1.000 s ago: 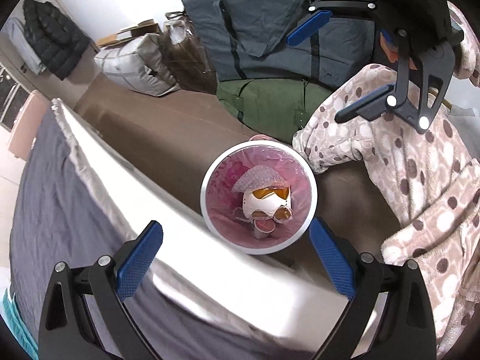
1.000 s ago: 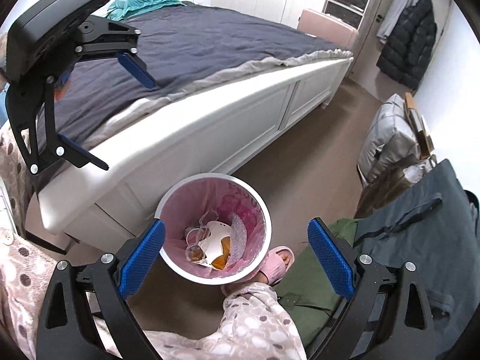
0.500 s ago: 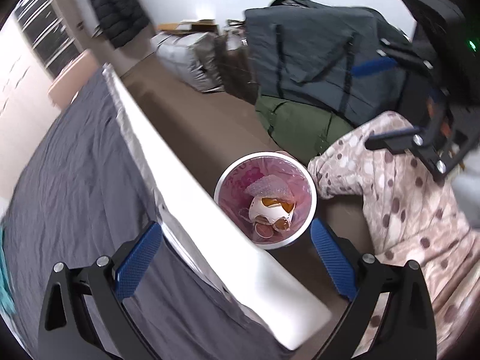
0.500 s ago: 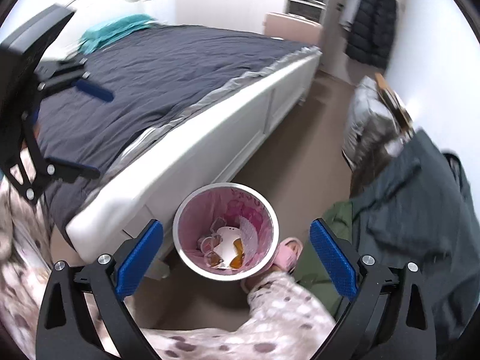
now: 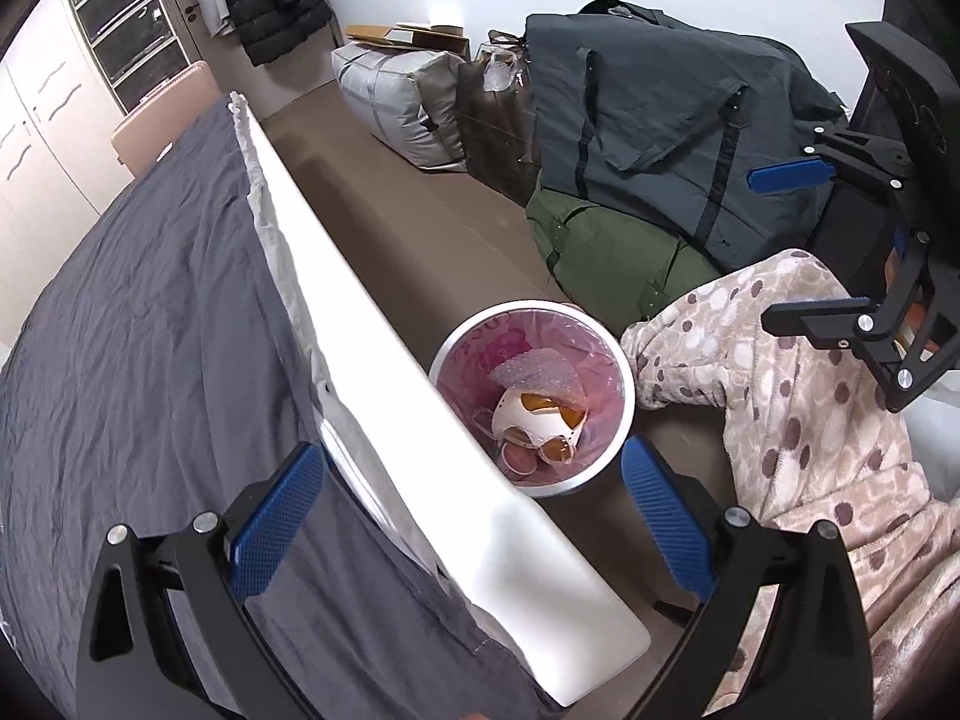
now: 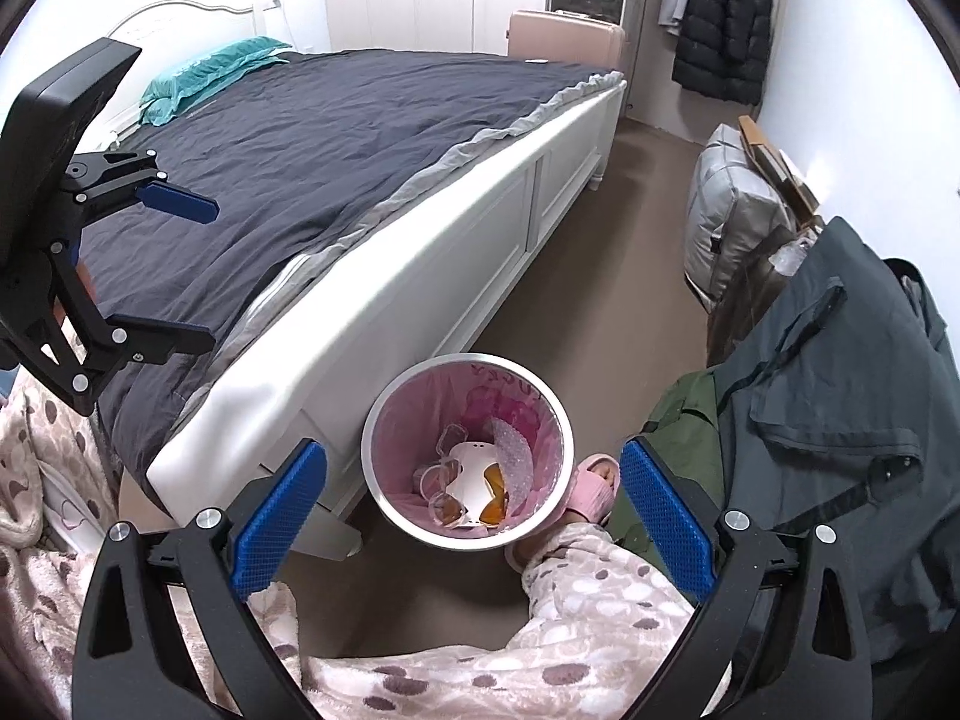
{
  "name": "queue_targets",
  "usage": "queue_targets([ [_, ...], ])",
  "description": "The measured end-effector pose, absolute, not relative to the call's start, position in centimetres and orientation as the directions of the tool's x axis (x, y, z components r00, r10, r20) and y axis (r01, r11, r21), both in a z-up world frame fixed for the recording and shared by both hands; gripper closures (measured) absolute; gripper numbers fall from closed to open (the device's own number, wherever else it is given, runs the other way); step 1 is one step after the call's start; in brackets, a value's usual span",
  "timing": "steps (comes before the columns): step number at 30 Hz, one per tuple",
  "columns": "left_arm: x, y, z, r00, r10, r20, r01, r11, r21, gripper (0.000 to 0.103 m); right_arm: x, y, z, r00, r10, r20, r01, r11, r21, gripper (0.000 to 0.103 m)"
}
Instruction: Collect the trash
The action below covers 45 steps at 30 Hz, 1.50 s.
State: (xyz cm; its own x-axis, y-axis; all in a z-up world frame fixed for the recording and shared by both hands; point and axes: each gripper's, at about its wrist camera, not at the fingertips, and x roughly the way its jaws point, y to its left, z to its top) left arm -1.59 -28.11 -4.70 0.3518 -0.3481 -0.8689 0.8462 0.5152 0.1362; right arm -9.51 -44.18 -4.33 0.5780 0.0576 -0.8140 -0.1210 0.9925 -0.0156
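Note:
A round white trash bin (image 5: 624,414) with a pink liner stands on the brown floor beside the bed; it also shows in the right wrist view (image 6: 375,483). Inside lie a white plastic tray with orange pieces (image 5: 537,414), clear cups and a bubble-wrap piece (image 6: 513,456). My left gripper (image 5: 471,516) is open and empty, held high over the bed's edge. My right gripper (image 6: 471,516) is open and empty, high above the bin. Each gripper shows in the other's view: the right one in the left wrist view (image 5: 822,240), the left one in the right wrist view (image 6: 174,273).
A bed with a dark grey cover (image 6: 312,138) and white frame (image 5: 360,324) runs along the left. Dark, green and grey bags (image 5: 654,120) line the wall. The person's dotted pyjama leg (image 5: 798,420) and pink slipper (image 6: 591,489) are beside the bin.
Both grippers have risen and pulled back from the bin, so it looks smaller. The left one has swung over the bed. Both stay open and empty.

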Motion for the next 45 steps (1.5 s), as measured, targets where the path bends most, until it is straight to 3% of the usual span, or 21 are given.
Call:
queue_targets([
  [45, -1.7, -28.5, -5.4, 0.365, -0.325, -0.872, 0.852, 0.493, 0.173, 0.005, -9.1, -43.0, -5.3, 0.554, 0.046, -0.831, -0.144, 0.989, -0.042, 0.007],
])
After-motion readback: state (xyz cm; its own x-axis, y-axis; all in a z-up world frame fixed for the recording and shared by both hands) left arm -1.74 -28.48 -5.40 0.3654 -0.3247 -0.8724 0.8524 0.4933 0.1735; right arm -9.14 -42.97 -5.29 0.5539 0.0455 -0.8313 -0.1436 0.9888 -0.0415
